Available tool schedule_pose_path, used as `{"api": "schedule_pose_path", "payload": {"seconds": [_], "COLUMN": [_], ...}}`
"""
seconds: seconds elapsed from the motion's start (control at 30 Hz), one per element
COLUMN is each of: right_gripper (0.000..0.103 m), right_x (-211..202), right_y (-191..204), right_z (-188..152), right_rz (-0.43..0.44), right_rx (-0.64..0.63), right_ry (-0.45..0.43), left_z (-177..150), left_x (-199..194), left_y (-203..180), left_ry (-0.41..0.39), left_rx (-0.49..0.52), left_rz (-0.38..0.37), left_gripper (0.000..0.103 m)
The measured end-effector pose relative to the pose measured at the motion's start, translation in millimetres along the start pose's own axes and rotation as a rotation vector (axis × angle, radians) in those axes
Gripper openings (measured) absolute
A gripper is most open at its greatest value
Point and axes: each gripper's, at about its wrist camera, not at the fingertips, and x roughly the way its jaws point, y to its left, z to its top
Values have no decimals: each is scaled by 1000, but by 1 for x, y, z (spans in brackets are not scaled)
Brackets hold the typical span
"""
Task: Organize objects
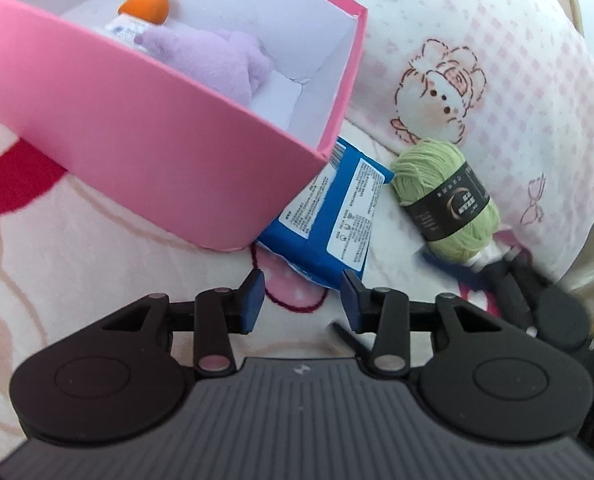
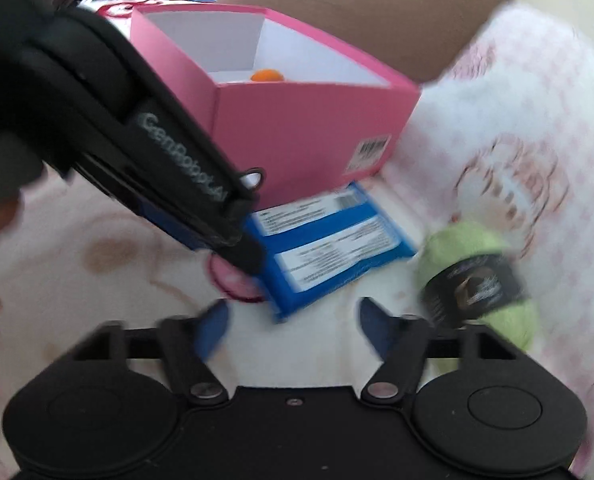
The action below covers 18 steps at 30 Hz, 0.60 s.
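My left gripper gaped empty beside the flat blue printed packet; my right gripper spread wide, green yarn ball at two o'clock.

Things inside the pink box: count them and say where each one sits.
2 visible. A purple plush toy lies along the near wall of the pink box; an orange-capped bottle sits just behind it, touching it. The near wall may hide more.

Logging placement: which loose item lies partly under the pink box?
The blue packet: one end is tucked under the pink box. The green yarn lies clear.
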Motion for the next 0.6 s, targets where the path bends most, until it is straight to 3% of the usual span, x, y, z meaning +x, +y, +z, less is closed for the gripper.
{"api": "schedule_pose_path", "payload": {"seconds": [0.07,0.23,0.33,0.6], "right_gripper": [84,85,97,99], "right_x": [7,10,9,40], "right_y": [-10,-26,-19,-8], "right_z": [-2,4,10,29], "right_rz": [-40,31,54,31], "right_rx": [7,39,-58,-410], "right_ry": [9,-2,-23,18], "left_z": [0,3,4,4], "left_x": [0,3,7,15], "left_y": [0,1,1,3], "left_ry": [-6,-6,-22,-36], "left_rx": [1,-23,-49,-102], "left_rz": [-2,-11,-14,-12], "left_gripper": [43,45,49,50]}}
